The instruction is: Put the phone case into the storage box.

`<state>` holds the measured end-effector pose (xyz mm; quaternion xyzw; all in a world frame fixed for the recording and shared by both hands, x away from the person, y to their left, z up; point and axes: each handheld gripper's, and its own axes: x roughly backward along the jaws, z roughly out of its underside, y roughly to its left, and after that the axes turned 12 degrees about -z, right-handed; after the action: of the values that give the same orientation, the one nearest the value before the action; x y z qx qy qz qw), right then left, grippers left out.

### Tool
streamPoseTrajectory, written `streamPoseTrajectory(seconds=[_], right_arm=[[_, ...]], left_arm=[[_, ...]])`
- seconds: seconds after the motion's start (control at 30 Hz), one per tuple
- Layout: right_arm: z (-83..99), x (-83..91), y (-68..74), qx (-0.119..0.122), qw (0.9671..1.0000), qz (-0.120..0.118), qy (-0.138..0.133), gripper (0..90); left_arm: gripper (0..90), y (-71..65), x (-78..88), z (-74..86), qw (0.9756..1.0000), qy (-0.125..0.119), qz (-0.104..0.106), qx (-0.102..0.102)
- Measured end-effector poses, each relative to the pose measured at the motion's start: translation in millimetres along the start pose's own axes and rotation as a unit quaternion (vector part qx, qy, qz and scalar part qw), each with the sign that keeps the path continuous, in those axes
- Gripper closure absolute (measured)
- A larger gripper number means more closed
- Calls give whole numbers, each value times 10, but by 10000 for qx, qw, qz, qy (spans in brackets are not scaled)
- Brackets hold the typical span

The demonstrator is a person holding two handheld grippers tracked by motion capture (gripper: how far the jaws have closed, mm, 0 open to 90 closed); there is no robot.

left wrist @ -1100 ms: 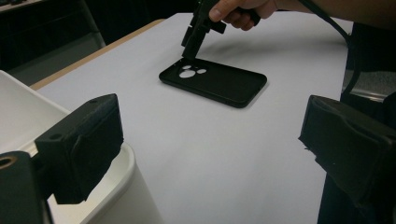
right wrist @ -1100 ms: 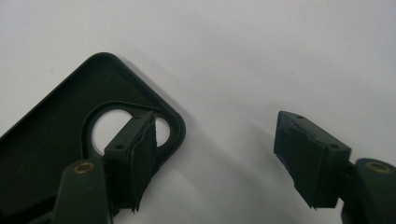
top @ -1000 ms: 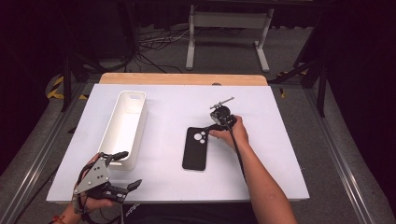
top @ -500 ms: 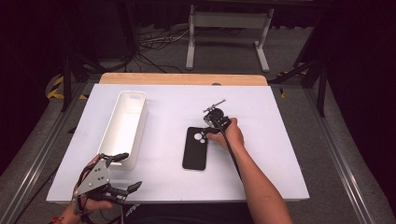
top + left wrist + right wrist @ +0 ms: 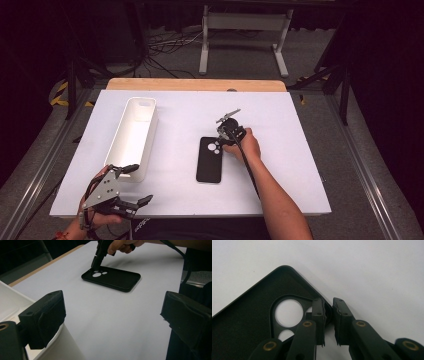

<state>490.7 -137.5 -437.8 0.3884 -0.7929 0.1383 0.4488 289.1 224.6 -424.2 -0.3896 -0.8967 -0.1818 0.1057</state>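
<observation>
A black phone case (image 5: 209,160) lies flat on the white table, inside up, its camera cut-outs at the far end. My right gripper (image 5: 220,142) points down at the case's far right corner. In the right gripper view the jaws (image 5: 329,302) have just been closing, and the case (image 5: 244,332) has its thin rim pinched between the pads beside the round cut-out. The left gripper view shows that same grip (image 5: 96,264) on the case (image 5: 112,278). My left gripper (image 5: 141,184) rests at the near left table edge, open and holding nothing (image 5: 112,317).
A long white bin (image 5: 120,135) stands left of the case, its near end right by my left gripper; its wall (image 5: 7,302) sits behind the left jaw. A wooden strip (image 5: 195,84) edges the table's far side. Stands and cables lie on the floor beyond.
My right gripper has shifted slightly left onto the case's far corner and its jaws have narrowed around the rim. The left gripper and the case have stayed where they were.
</observation>
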Motion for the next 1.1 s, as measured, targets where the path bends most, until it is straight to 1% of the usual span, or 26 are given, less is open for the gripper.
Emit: streamPoseTrajectory(seconds=[0.07, 0.1, 0.13, 0.17, 0.23, 0.33, 0.37, 0.4, 0.43, 0.5, 0.53, 0.57, 0.6, 0.67, 0.73, 0.77, 0.83, 0.87, 0.9, 0.93, 0.97, 1.0, 1.03, 1.07, 1.1], right_arm=[[9, 2, 7, 48, 10000, 7, -30, 811], [19, 12, 24, 79, 9999, 54, -82, 813], [26, 34, 42, 158, 9997, 97, -162, 813], [31, 49, 56, 166, 9995, 113, -229, 814], [42, 94, 90, 248, 9988, 167, -376, 815], [47, 189, 167, 364, 9969, 345, -605, 816], [48, 244, 212, 482, 9955, 364, -736, 817], [51, 284, 242, 563, 9943, 423, -800, 817], [54, 326, 271, 607, 9931, 479, -885, 818], [68, 395, 314, 660, 9910, 476, -1065, 821], [75, 426, 338, 679, 9899, 515, -1136, 821], [85, 463, 364, 759, 9882, 554, -1206, 822], [85, 463, 364, 759, 9882, 554, -1206, 822], [104, 527, 399, 860, 9854, 596, -1346, 822], [128, 597, 450, 1039, 9810, 686, -1487, 823], [138, 620, 472, 1097, 9793, 728, -1535, 823], [155, 652, 521, 1189, 9758, 788, -1657, 823], [155, 652, 521, 1189, 9758, 788, -1657, 823], [164, 663, 556, 1272, 9738, 821, -1699, 824], [164, 663, 556, 1272, 9738, 821, -1699, 824], [176, 675, 590, 1337, 9712, 896, -1756, 824], [176, 675, 590, 1337, 9712, 896, -1756, 824], [184, 689, 614, 1394, 9696, 894, -1802, 824], [187, 694, 629, 1407, 9687, 904, -1836, 824], [187, 694, 629, 1407, 9687, 904, -1836, 824]], left_arm=[[64, -3, -3, 1, 10000, 15, 0, 37], [64, -1, -1, -1, 10000, 28, -15, 15], [64, -1, 1, -2, 10000, 27, -7, -6], [65, -1, 2, -4, 10000, 23, -19, -27], [64, 1, -3, -6, 10000, 15, -20, -4], [64, -6, 4, -12, 10000, 12, -41, -4], [64, -11, 8, -13, 10000, 6, -57, -12], [64, -14, 14, -12, 10000, 5, -42, 10], [65, -6, 18, -13, 10000, -3, -57, -15], [65, -3, 18, -14, 10000, 0, -59, -2], [65, -7, 12, -13, 9999, -42, -83, 47], [65, -1, 11, -17, 10000, -31, -79, 19], [65, -1, 11, -17, 10000, -31, -79, 19], [65, -7, 6, -22, 9999, -11, -114, -20], [65, -12, 5, -25, 9999, -6, -153, 25], [65, -4, 9, -30, 9999, 19, -113, 18], [66, -1, 12, -36, 9999, 14, -150, 24], [66, -3, 11, -37, 9998, -14, -177, 37], [66, -2, 18, -46, 9998, -31, -184, 53], [66, -2, 18, -46, 9998, -31, -184, 53], [66, 2, 27, -51, 9998, -60, -206, 19], [67, 2, 27, -51, 9998, -60, -206, 19], [67, 4, 29, -53, 9998, -68, -211, 23], [67, 5, 35, -55, 9998, -46, -209, 60], [67, 12, 36, -59, 9997, -61, -217, 40]])
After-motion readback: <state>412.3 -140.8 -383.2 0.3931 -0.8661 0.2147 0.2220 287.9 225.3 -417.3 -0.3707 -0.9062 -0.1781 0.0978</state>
